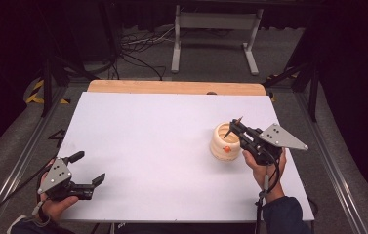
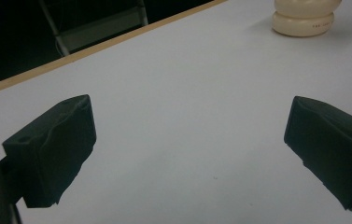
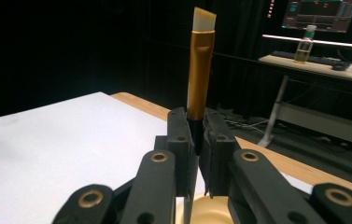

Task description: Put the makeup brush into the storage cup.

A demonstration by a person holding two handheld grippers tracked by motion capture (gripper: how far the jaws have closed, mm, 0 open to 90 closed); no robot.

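Trouble is looming if the right gripper (image 3: pixel 196 140), clamping a brush (image 3: pixel 200 65) above the cream pot (image 1: pixel 224 142), tips it, while the left gripper (image 1: pixel 88 168) is sitting wide open and empty.

Brush (image 3: pixel 200 70) handle's lower end hidden, perhaps inside holder (image 1: pixel 223 142).

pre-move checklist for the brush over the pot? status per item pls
1. Right gripper shut on the brush: ok.
2. Brush upright in the jaws, bristle end up: ok.
3. Brush over the cream pot mouth: ok, the rim shows right below the jaws.
4. Lower end of the brush inside the pot: cannot tell, hidden by the jaws.
5. Left gripper open, holding nothing, well away from the pot: ok.
6. White table bare around the pot: ok.
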